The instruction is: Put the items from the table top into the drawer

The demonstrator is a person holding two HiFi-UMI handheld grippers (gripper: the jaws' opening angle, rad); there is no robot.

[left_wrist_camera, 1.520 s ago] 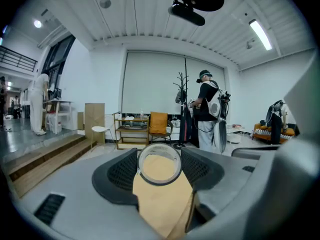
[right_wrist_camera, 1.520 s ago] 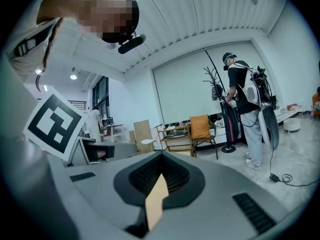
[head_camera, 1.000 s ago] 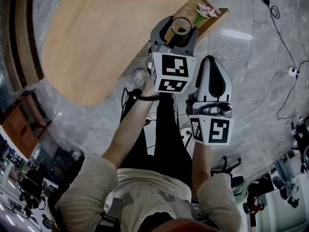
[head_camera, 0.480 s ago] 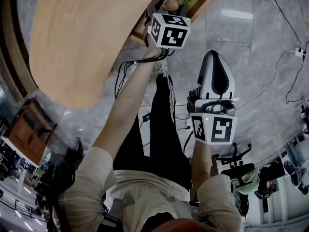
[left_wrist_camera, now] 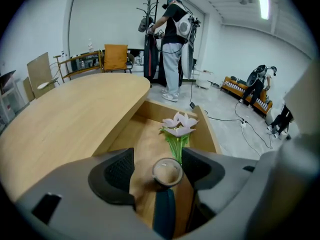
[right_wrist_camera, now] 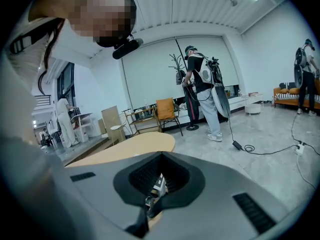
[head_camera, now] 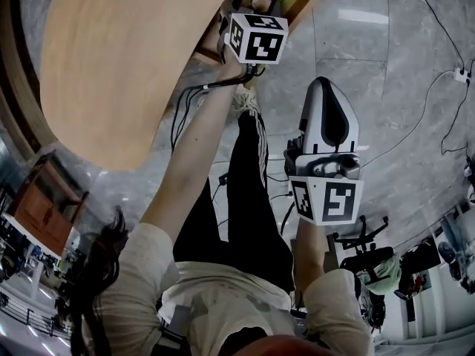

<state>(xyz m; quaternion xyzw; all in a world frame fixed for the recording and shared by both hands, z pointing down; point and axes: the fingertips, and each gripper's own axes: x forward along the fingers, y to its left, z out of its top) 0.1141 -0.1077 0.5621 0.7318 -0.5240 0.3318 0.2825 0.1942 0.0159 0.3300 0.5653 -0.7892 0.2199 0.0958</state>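
**Inside the open drawer — round item clamped in left claw**

Down in the wooden drawer [left_wrist_camera: 209,131], pulled out from under the desk [left_wrist_camera: 70,119], the left claw [left_wrist_camera: 159,156] is seen with jaws set wide and clamped on a brown-rimmed round item [left_wrist_camera: 167,172]. Cup or roll — it cannot be told from these views. Whether the item's base touches the drawer floor is hidden by the claw body. Just beyond the item, a bunch of pale pink flowers [left_wrist_camera: 178,126] with green stems is laid on the drawer floor, blooms toward the far wall. In the head view the left claw is mostly covered by its marker cube [head_camera: 256,38], which is seen at the desk edge with the person's arm stretched out to it.

Off to the right, the right claw [right_wrist_camera: 160,171] is held with its jaws together and nothing gripped. It is kept out over the grey stone floor [head_camera: 386,87], beside the person's legs and well apart from the drawer. Thin cables [head_camera: 438,28] are strung across that floor.
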